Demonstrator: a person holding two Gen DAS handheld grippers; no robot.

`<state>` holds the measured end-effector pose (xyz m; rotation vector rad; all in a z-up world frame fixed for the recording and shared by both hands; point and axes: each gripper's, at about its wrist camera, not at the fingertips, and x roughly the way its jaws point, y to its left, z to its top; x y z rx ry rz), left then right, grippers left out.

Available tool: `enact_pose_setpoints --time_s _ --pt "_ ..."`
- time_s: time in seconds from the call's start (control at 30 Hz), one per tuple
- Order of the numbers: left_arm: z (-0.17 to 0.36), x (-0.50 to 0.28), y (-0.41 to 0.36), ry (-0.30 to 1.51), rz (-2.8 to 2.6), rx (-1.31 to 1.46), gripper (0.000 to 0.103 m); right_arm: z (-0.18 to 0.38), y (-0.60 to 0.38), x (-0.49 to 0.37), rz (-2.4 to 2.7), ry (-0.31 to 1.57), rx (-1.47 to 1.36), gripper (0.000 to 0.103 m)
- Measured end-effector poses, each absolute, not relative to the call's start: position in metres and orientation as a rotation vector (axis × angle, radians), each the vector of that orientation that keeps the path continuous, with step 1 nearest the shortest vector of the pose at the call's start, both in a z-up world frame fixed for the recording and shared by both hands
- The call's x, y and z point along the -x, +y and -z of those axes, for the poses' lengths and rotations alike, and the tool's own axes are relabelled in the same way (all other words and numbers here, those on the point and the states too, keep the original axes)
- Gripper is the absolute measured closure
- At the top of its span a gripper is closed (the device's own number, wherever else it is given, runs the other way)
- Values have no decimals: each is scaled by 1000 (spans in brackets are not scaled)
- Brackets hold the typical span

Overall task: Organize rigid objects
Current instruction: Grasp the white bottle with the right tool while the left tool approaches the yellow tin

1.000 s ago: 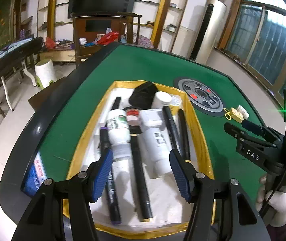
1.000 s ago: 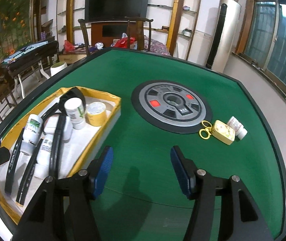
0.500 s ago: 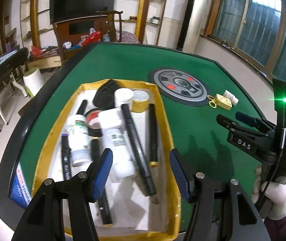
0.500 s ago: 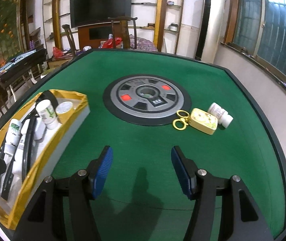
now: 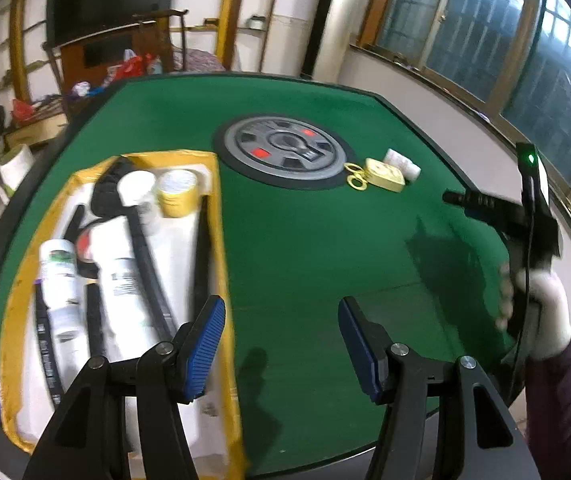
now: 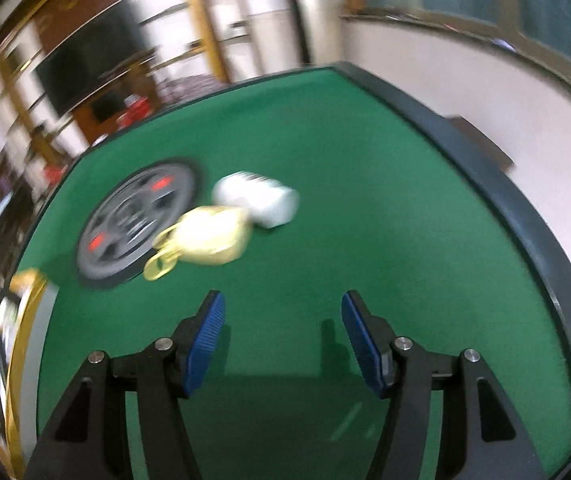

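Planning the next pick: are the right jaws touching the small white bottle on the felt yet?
Apart. The right wrist view shows the right gripper open and empty, with bare green felt between it and the white bottle lying beyond.

Two wrist fisheyes, each looking forward and steeply down along its own tool over the green table (image 5: 309, 240); left view takes in the yellow tray (image 5: 221, 264), right view sits nearer and blurred; both share the grey disc (image 6: 133, 228).
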<state>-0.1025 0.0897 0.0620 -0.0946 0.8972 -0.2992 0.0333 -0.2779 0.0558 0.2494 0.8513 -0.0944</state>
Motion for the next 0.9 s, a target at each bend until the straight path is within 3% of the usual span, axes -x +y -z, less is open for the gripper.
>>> enact_pose_setpoints --time_s 0.23,0.47,0.67,0.73,0.77,0.9 --pt "-57 103 82 919 332 90 41 -62 -305 -72 36 833 -353 43" --pt "-60 105 91 921 321 106 41 -68 -265 -139 -52 834 -215 43" --pt "-68 108 93 908 314 82 41 -40 -247 -178 -61 955 -123 43" --pt "-70 108 91 904 320 76 41 -33 -251 -178 -78 991 -163 51" --pt "-69 107 90 906 325 76 41 -30 -255 -174 -83 995 -181 65" --pt "-65 100 81 933 351 92 41 -26 -269 -149 -138 1011 -306 67"
